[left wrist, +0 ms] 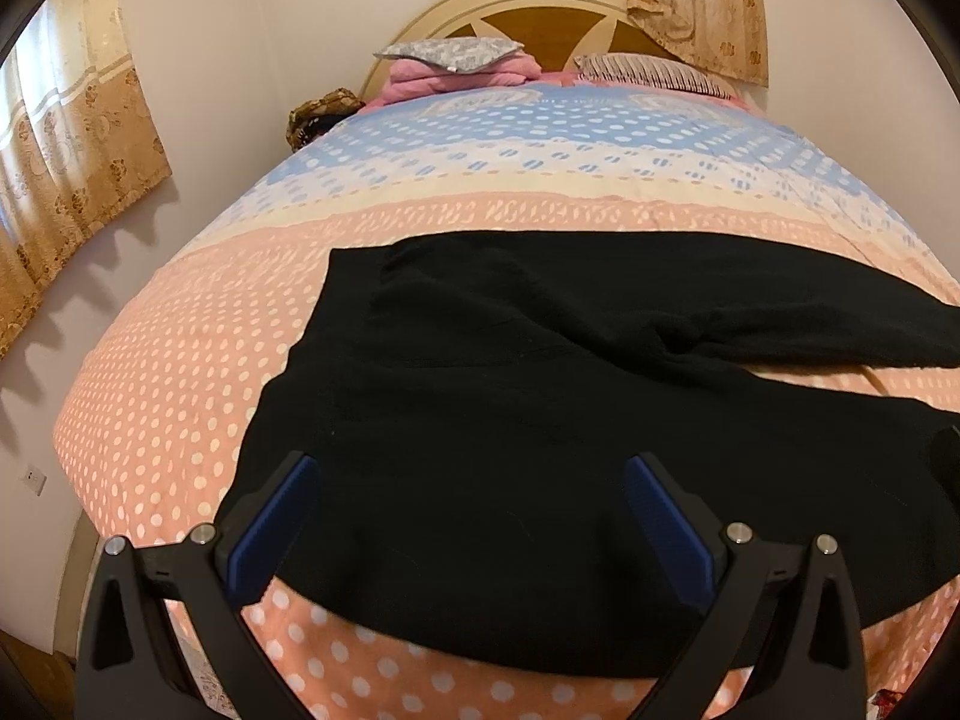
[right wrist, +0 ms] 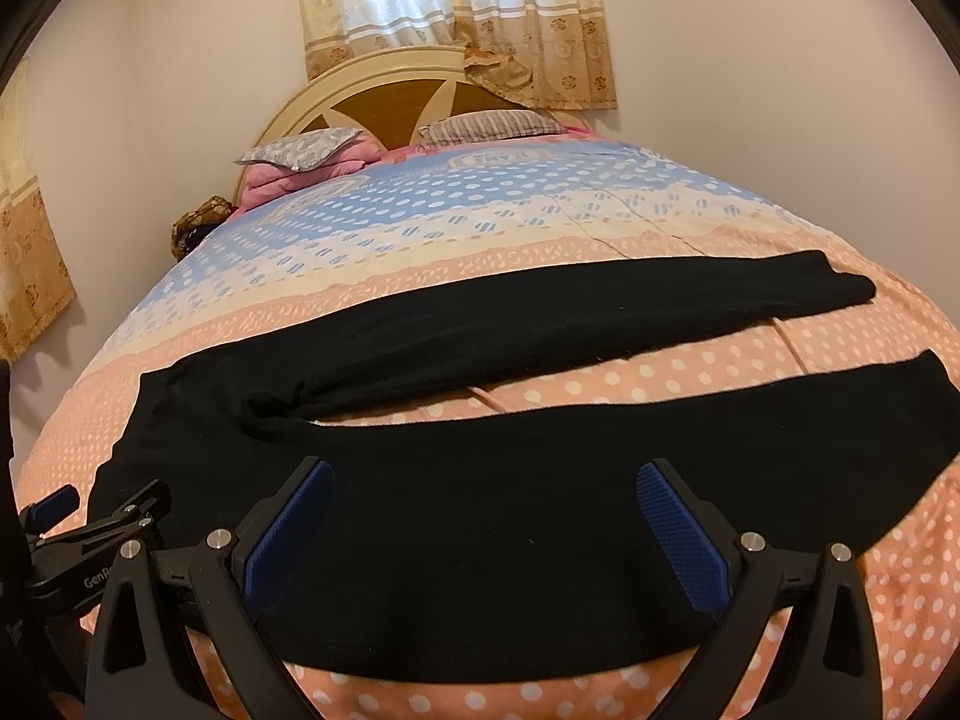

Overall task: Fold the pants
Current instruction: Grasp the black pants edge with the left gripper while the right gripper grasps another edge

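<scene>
Black pants (left wrist: 510, 396) lie flat across the dotted bedspread (left wrist: 180, 372), waist to the left, two legs spread apart to the right (right wrist: 540, 324). My left gripper (left wrist: 474, 468) is open and empty, hovering over the waist and hip part near the front edge. My right gripper (right wrist: 483, 474) is open and empty, over the near leg (right wrist: 600, 468). The far leg (right wrist: 660, 294) lies separate behind it. The left gripper also shows at the left edge of the right wrist view (right wrist: 90, 516).
The bed's front edge (left wrist: 420, 684) is just below the grippers. Pillows (left wrist: 450, 54) and a folded pink blanket (left wrist: 444, 81) lie by the headboard (left wrist: 528, 18). Curtains (left wrist: 66, 138) hang on the left wall. A brown bag (left wrist: 318, 114) sits beside the bed.
</scene>
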